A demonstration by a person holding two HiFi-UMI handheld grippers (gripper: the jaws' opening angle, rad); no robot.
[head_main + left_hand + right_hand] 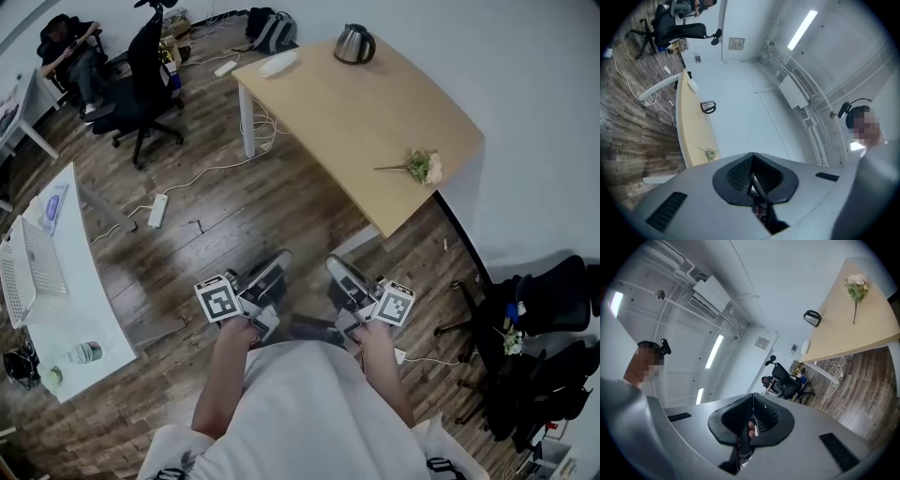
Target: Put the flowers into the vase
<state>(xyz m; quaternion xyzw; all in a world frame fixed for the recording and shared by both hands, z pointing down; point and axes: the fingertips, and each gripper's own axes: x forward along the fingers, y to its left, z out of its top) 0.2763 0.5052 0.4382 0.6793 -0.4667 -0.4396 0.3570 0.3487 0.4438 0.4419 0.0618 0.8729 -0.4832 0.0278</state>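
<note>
A small bunch of pale pink flowers lies on its side near the right edge of a light wooden table. A metal kettle-shaped jug stands at the table's far end. Both grippers are held close to the person's body, well short of the table, over the wooden floor. My left gripper and my right gripper are shut with nothing between the jaws. The left gripper view shows the flowers and jug far off beyond the shut left gripper. The right gripper view shows the flowers past the shut right gripper.
A white object lies at the table's far left corner. A white desk stands on the left, a power strip and cables lie on the floor. A person sits by black office chairs at the back left. Another black chair is at the right.
</note>
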